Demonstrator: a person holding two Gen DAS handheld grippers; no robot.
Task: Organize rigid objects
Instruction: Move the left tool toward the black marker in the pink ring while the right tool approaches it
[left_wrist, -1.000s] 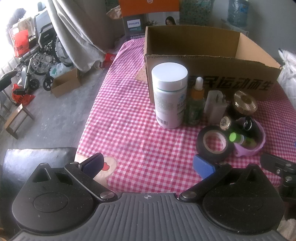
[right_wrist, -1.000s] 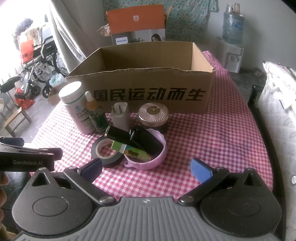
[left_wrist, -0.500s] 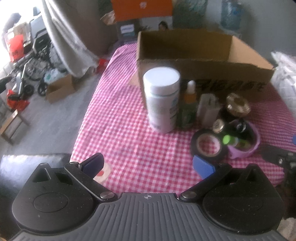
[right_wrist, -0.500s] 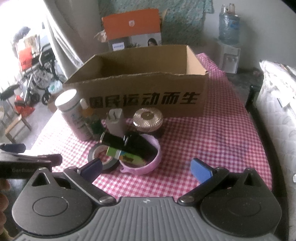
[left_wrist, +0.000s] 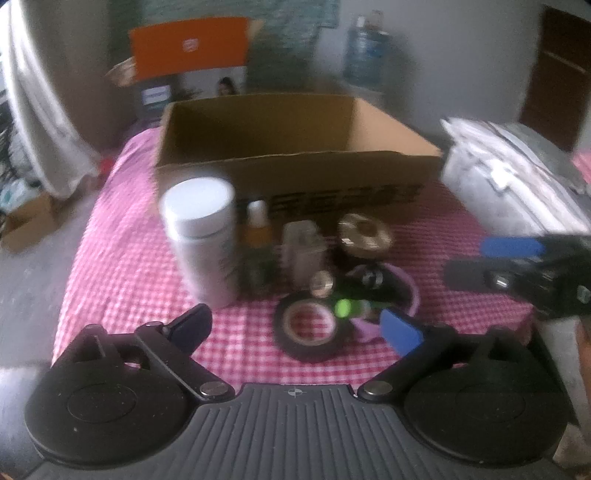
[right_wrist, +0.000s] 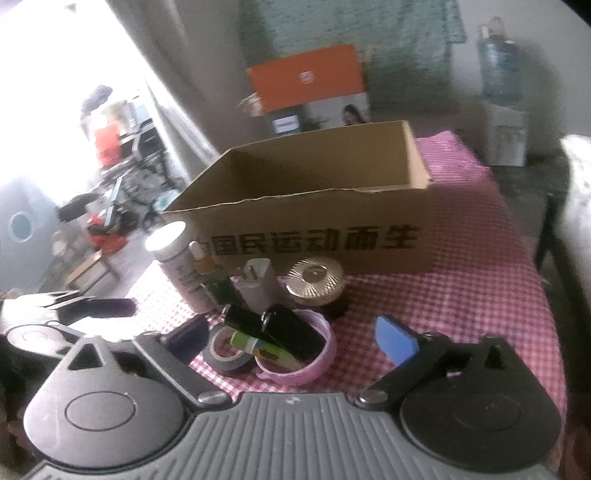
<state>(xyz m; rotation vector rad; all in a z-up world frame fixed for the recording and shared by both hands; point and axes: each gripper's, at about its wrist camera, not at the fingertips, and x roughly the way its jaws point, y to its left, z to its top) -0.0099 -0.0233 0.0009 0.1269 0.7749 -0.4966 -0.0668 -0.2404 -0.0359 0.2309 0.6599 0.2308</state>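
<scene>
An open cardboard box (left_wrist: 295, 147) stands at the back of the pink checked table (left_wrist: 122, 229); it also shows in the right wrist view (right_wrist: 314, 206). In front of it stand a white bottle (left_wrist: 201, 236), a dropper bottle (left_wrist: 258, 240), a white plug adapter (left_wrist: 301, 247) and a gold-lidded jar (left_wrist: 364, 232). A black tape roll (left_wrist: 308, 328) lies beside a purple bowl (right_wrist: 295, 354) that holds a black object and a green tube. My left gripper (left_wrist: 295, 328) is open and empty above the tape roll. My right gripper (right_wrist: 291, 338) is open and empty above the bowl.
An orange and white carton (right_wrist: 314, 92) stands behind the box. A water dispenser (right_wrist: 502, 92) is at the back right. A white padded thing (left_wrist: 509, 173) lies right of the table. Clutter and a wheelchair sit on the floor at the left (right_wrist: 110, 177).
Both grippers have swung and moved in toward the cluster of objects. The left view has turned right, so the box is now centred. Both stay open.
</scene>
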